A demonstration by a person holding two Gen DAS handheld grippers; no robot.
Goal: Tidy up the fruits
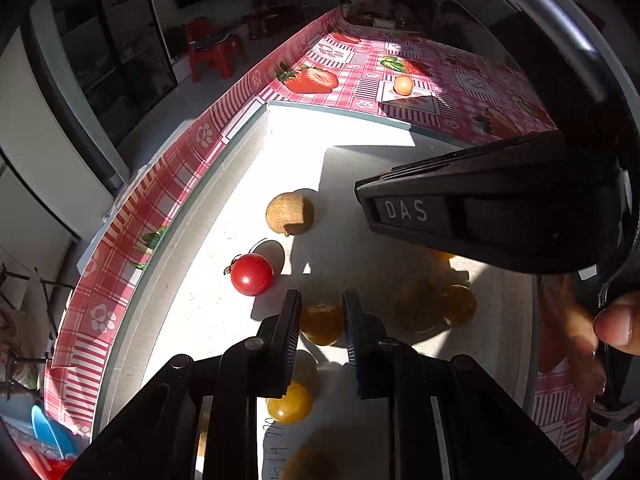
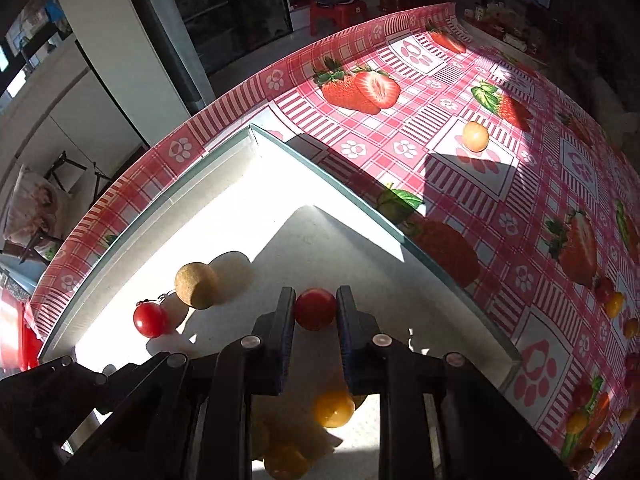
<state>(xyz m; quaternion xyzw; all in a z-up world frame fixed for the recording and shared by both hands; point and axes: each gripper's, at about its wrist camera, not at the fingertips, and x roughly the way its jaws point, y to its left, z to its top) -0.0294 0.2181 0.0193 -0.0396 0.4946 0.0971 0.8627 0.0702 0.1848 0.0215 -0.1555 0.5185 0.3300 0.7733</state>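
A white tray (image 1: pixel 248 184) lies on the strawberry-print tablecloth. In the left wrist view my left gripper (image 1: pixel 322 312) is shut on a yellow tomato (image 1: pixel 322 324) just above the tray floor. A red cherry tomato (image 1: pixel 252 274), a brown round fruit (image 1: pixel 289 214) and more yellow tomatoes (image 1: pixel 459 304) lie in the tray. In the right wrist view my right gripper (image 2: pixel 315 307) is shut on a red tomato (image 2: pixel 315 308) above the tray (image 2: pixel 320 184). The other red tomato (image 2: pixel 150 320), the brown fruit (image 2: pixel 196 285) and yellow tomatoes (image 2: pixel 333 408) lie below. The right gripper's body (image 1: pixel 500 208) hangs over the tray's right side.
A small orange fruit (image 1: pixel 403 85) (image 2: pixel 475 136) sits on the cloth beyond the tray. Several small red and yellow fruits (image 2: pixel 614 304) lie at the cloth's right edge. A red plastic stool (image 1: pixel 216 54) stands on the floor beyond the table. A hand (image 1: pixel 616 322) shows at right.
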